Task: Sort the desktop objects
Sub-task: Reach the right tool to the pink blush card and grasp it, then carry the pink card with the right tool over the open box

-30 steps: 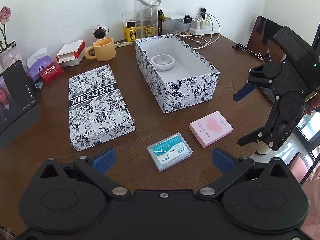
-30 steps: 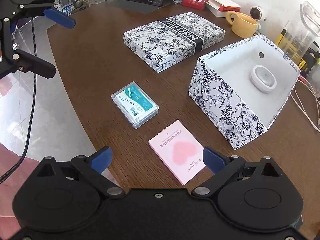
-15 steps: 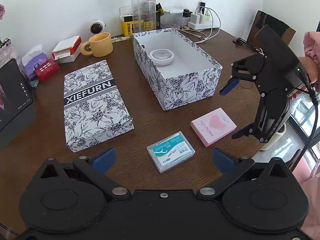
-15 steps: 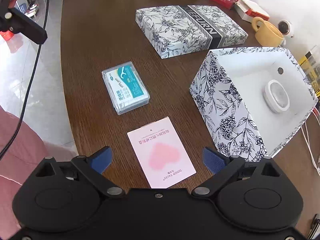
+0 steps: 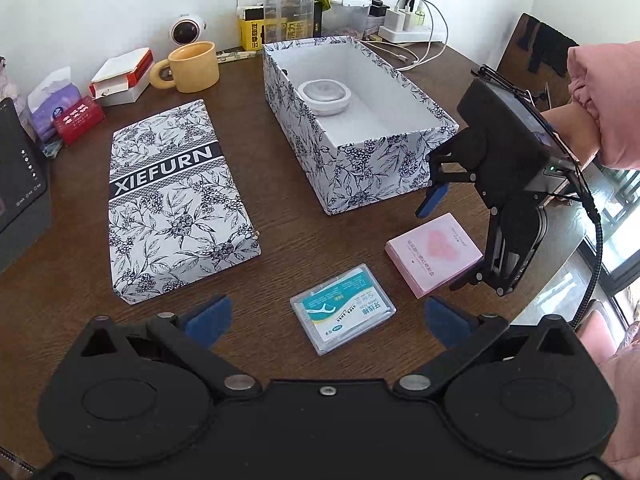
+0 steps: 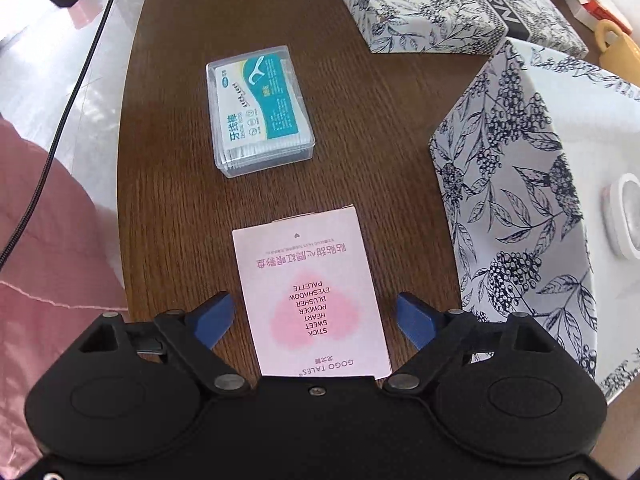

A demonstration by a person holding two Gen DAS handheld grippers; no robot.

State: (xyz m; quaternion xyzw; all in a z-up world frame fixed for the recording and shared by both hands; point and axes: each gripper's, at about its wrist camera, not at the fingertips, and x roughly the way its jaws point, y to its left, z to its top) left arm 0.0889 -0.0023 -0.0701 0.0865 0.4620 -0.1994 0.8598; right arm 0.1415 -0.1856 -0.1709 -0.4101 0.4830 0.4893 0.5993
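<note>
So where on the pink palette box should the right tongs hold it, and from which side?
Grip the pink palette box across its two long edges, coming down from above. It lies flat on the table with its short end toward the right tongs, whose open pads already stand one on each side. It looks thin, so the pads probably must go low, near the wood.

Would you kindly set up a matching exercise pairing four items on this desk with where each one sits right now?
Things:
1. pink palette box
2. dental floss case
3. white round dish
4. floral lid

Places:
A. inside the open floral box
B. flat on the desk, left of the open box
C. between the open fingers of the right gripper
D. on the desk, just ahead of the left gripper

Pairs: 1-C, 2-D, 3-A, 4-B
</note>
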